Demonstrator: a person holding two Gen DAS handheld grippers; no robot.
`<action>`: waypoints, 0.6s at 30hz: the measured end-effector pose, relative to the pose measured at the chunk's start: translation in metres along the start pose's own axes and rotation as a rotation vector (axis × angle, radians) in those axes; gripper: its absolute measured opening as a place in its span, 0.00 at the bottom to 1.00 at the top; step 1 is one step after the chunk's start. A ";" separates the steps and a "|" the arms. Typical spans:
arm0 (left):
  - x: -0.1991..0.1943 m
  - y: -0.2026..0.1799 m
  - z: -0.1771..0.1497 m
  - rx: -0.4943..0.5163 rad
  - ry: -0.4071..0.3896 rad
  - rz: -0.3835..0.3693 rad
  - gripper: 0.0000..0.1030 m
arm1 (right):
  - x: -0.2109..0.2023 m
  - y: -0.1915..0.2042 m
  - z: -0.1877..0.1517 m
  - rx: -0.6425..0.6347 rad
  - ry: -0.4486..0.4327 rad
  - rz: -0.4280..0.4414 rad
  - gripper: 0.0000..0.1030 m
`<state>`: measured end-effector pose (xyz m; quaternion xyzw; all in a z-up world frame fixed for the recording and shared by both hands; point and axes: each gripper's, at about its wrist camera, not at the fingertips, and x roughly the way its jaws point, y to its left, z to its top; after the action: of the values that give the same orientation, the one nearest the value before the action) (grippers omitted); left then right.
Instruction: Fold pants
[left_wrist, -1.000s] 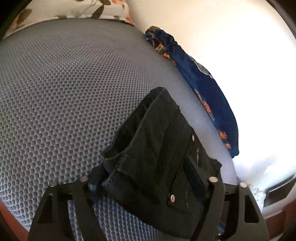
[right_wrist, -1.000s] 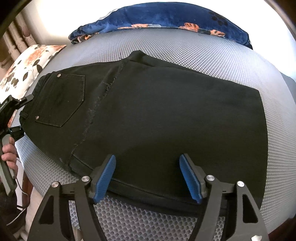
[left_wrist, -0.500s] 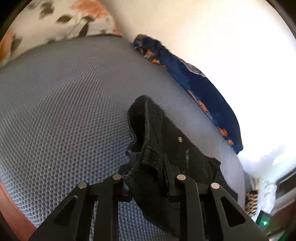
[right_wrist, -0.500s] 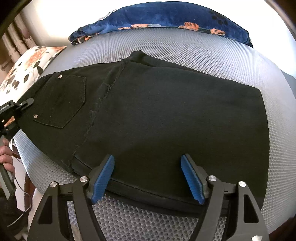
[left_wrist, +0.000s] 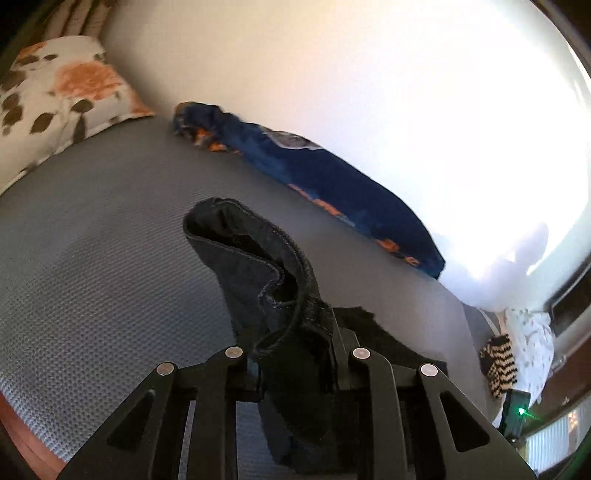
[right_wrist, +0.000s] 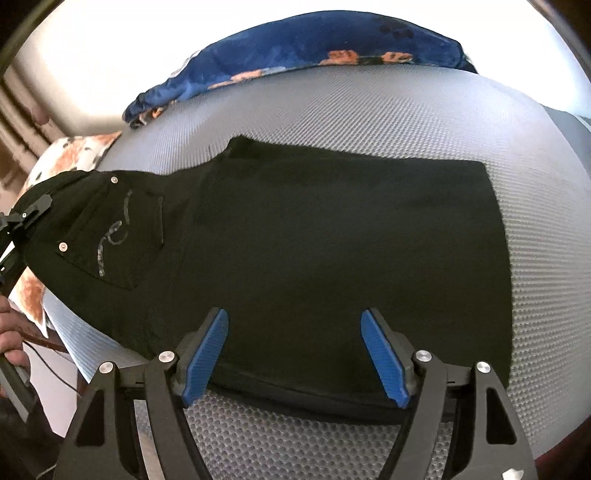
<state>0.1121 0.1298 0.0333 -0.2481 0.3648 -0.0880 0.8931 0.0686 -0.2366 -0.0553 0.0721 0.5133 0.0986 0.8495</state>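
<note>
Two grippers working: left gripper (left_wrist: 295, 354) is clamping pants (right_wrist: 314, 240) waistband, lifting it off grey mattress (right_wrist: 406, 122), right gripper (right_wrist: 295, 354) is hovering wide open w/ nothing held; next, prob. carry waistband over toward hem.

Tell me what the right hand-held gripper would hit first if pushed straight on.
Probably the black pants: the right hand-held gripper stands open just above their near edge, pointing down at them. Depth is unclear.
</note>
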 end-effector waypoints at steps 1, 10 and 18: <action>0.000 -0.004 0.000 0.008 0.002 -0.007 0.23 | -0.002 -0.002 0.001 0.006 -0.004 0.002 0.70; 0.012 -0.062 -0.007 0.147 0.043 -0.071 0.23 | -0.027 -0.034 0.005 0.071 -0.042 0.023 0.70; 0.029 -0.106 -0.031 0.250 0.110 -0.130 0.23 | -0.041 -0.071 0.009 0.184 -0.078 0.088 0.70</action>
<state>0.1137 0.0175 0.0505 -0.1527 0.3825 -0.2038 0.8882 0.0650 -0.3152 -0.0319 0.1759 0.4831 0.0856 0.8534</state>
